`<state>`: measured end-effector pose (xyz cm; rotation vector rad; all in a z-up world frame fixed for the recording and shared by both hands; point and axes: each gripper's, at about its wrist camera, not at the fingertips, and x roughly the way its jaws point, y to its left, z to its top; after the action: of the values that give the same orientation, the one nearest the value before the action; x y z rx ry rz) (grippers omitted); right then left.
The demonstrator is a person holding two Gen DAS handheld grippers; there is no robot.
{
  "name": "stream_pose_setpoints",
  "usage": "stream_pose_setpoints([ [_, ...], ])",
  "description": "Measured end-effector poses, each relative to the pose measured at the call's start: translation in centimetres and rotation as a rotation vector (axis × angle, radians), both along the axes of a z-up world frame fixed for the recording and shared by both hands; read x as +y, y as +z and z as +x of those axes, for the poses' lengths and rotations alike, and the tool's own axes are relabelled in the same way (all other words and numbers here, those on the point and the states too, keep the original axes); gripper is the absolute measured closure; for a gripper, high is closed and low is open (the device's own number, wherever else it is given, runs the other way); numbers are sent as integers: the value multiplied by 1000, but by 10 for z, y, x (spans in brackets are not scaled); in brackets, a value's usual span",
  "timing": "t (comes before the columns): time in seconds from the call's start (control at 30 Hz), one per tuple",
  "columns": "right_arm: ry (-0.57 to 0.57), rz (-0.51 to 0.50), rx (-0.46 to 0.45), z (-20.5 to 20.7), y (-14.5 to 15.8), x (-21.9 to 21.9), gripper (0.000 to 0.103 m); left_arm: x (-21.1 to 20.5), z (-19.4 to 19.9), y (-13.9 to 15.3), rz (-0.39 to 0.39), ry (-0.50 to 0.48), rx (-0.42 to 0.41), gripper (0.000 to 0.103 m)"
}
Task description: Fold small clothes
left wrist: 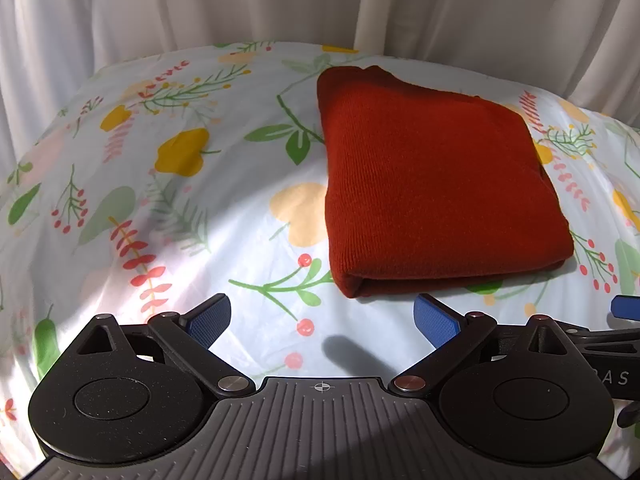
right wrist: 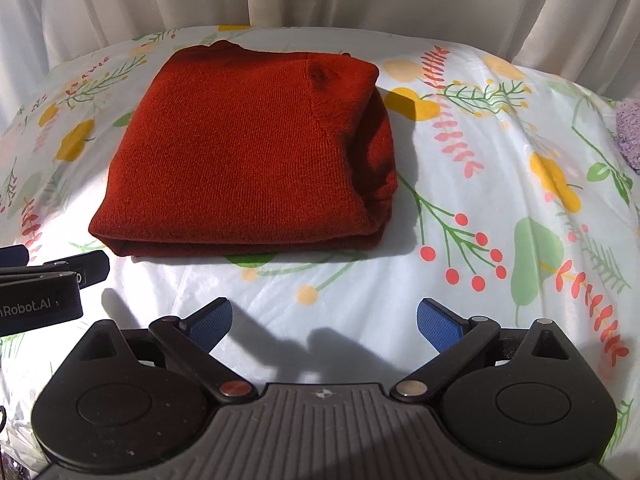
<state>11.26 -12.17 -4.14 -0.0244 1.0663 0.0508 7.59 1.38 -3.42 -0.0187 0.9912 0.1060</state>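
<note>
A rust-red knit garment (left wrist: 436, 184) lies folded into a thick rectangle on the floral sheet (left wrist: 168, 208); it also shows in the right wrist view (right wrist: 244, 160). My left gripper (left wrist: 322, 320) is open and empty, just in front of the garment's near folded edge, toward its left corner. My right gripper (right wrist: 324, 322) is open and empty, a short way in front of the garment's near edge, toward its right side. The left gripper shows at the left edge of the right wrist view (right wrist: 52, 280).
White curtains (left wrist: 280, 4) hang close behind the sheet's far edge. A purple fuzzy item (right wrist: 630, 132) lies at the far right edge of the sheet (right wrist: 500, 184).
</note>
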Motion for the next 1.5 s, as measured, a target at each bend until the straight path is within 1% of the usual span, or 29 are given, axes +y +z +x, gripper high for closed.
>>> stream_pose_setpoints([
  [0.4, -8, 2, 1, 1, 1, -6, 4, -5, 1, 0, 19, -9, 8, 2],
  [1.5, -19, 1, -13, 5, 8, -11, 4, -7, 2, 0, 19, -7, 22, 2],
])
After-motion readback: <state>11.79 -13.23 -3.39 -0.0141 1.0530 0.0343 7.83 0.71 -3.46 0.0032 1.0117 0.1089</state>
